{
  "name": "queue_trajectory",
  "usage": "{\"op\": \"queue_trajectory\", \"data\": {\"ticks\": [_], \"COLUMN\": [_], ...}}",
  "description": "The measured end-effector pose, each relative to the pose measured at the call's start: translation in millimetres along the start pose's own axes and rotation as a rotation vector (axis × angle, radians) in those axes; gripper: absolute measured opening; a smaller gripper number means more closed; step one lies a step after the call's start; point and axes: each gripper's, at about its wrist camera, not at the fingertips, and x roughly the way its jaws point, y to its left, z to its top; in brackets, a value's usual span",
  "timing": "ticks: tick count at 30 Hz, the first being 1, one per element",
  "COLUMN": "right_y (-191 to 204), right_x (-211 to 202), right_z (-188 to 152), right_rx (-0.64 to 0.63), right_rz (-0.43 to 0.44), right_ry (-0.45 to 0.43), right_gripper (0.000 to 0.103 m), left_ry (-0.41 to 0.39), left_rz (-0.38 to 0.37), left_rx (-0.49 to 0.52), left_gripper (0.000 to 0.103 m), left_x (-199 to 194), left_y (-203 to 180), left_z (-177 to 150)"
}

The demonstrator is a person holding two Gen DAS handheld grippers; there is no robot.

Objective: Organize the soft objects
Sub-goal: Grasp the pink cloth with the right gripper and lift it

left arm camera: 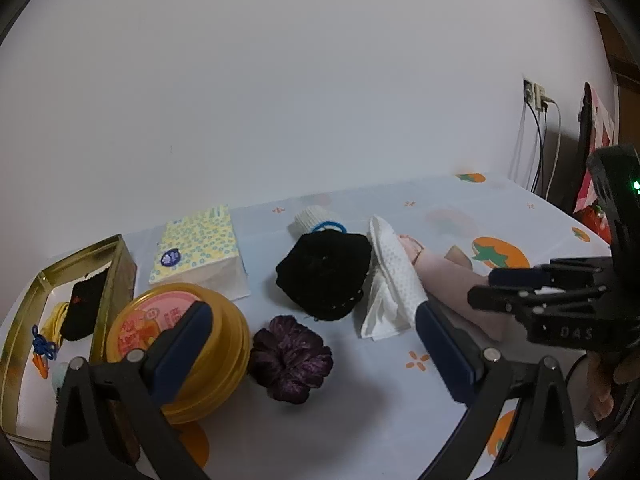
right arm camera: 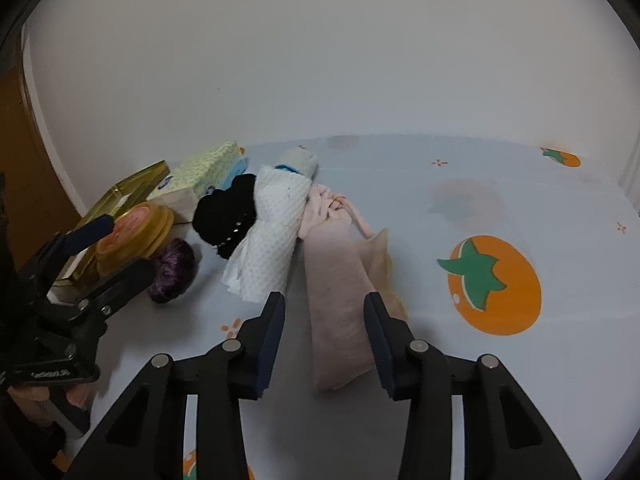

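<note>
Both jaws stand released: the right gripper (right arm camera: 325, 336) straddles the near end of the pink cloth roll (right arm camera: 338, 300), just right of the white towel (right arm camera: 272, 236), so lower squarely, clench mid-roll, while the left gripper (left arm camera: 312, 344) waits above the purple scrunchie (left arm camera: 290, 358).

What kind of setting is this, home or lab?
Likely a home: a table under a persimmon-print plastic tablecloth against a bare white wall, a wall socket with plugged cables, and a floral yellow tissue pack.
</note>
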Motion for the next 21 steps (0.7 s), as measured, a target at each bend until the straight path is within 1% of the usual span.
{"op": "queue_trajectory", "data": {"ticks": [3,4,5,7,8,9,10,11,12,14,15,17,19,20,21], "right_y": [-0.2,0.7,1.1,3.8,6.1,6.3,5.8,5.0,3.7,-0.5,-3.5,-12.7,-24.1,-29.2,-32.2], "right_x": [7.4,12.4,17.2,30.4,36.3,39.7,40.5,39.4,38.9,34.4,30.7,17.2,-2.7,-12.1,-17.0], "right_z": [9.7,12.2,13.5,13.5,13.3,13.3,12.6,12.2,11.2,9.6,9.3,9.9,14.1,16.0,16.4], "right_rx": [-0.024,-0.036,-0.043,-0.066,-0.078,-0.083,-0.084,-0.081,-0.076,-0.054,-0.036,0.023,0.090,0.116,0.127], "right_rz": [-0.097,-0.105,-0.097,-0.063,-0.067,-0.074,-0.074,-0.069,-0.062,-0.038,-0.027,0.011,0.046,0.044,0.034], "right_ry": [-0.008,0.006,0.026,0.097,0.126,0.135,0.135,0.132,0.135,0.128,0.114,0.056,-0.051,-0.104,-0.131], "right_gripper": [0.044,0.044,0.044,0.044,0.044,0.044,0.042,0.022,0.013,0.010,0.010,0.010,0.010,0.010,0.010], "left_ry": [0.010,0.010,0.010,0.016,0.019,0.020,0.020,0.021,0.022,0.022,0.019,0.009,-0.001,0.002,0.015], "left_rz": [0.004,0.003,0.004,0.005,0.006,0.007,0.007,0.010,0.013,0.007,-0.002,-0.029,-0.092,-0.133,-0.176], "left_rx": [-0.007,-0.009,-0.009,-0.006,-0.003,-0.001,0.002,0.004,0.006,0.010,0.011,0.007,-0.008,-0.019,-0.025], "left_gripper": [0.103,0.103,0.103,0.103,0.103,0.103,0.103,0.103,0.103,0.103,0.103,0.102,0.101,0.101,0.101], "left_x": [1.6,1.5,1.5,2.2,2.7,2.8,3.0,3.1,3.5,4.0,3.9,3.5,3.1,4.3,7.2], "left_y": [1.6,1.9,2.1,1.3,0.6,0.0,-0.2,-0.7,-1.2,-3.0,-4.5,-7.2,-12.2,-16.5,-22.3], "left_z": [0.1,0.0,0.0,0.1,0.1,0.1,0.0,-0.1,-0.1,0.0,0.3,0.9,2.2,3.1,4.2]}}
